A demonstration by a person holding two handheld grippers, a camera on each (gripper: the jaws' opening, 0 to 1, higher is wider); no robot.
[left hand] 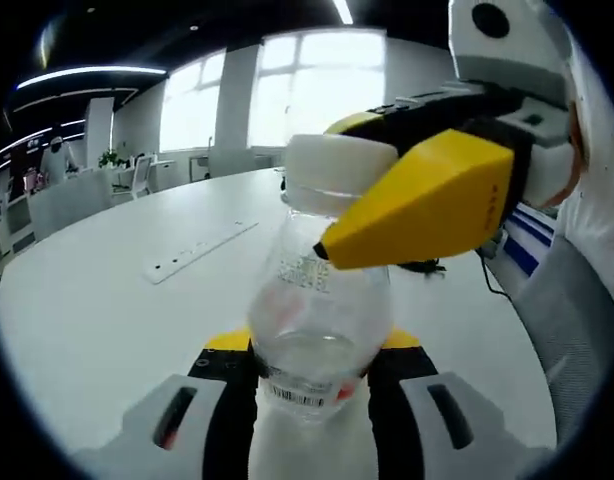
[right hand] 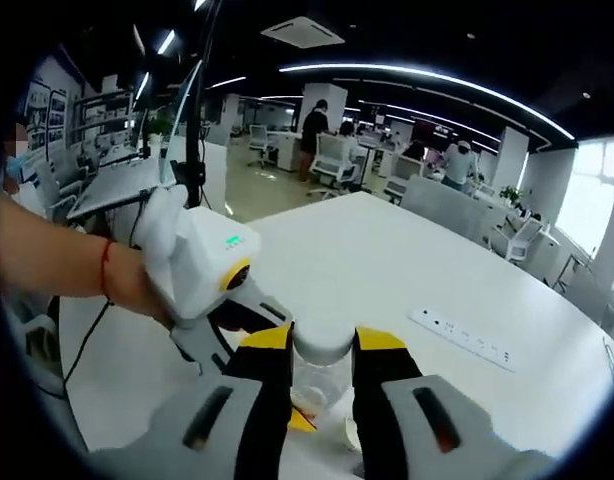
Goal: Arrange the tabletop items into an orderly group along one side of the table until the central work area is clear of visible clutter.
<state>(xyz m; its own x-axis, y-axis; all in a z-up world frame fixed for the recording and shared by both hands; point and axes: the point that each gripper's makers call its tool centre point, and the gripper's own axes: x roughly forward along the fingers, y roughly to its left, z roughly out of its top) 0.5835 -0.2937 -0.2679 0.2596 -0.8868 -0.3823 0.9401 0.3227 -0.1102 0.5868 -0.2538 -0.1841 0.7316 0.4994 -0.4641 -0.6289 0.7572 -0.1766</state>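
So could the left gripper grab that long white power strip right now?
Probably not. The left gripper is already shut on the bottle, so it is busy, though the table toward the power strip looks free.

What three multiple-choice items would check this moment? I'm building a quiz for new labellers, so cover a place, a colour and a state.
1. Where is the power strip?
A. flat on the white table
B. on a chair
C. in a gripper

2. What colour is the bottle cap?
A. red
B. white
C. blue

3. How is the clear bottle held?
A. lying free
B. by the left gripper alone
C. left gripper at its base, right gripper at its cap

Answers: 1 A, it lies on the bare tabletop. 2 B, the cap shows white. 3 C, jaws close on both ends.
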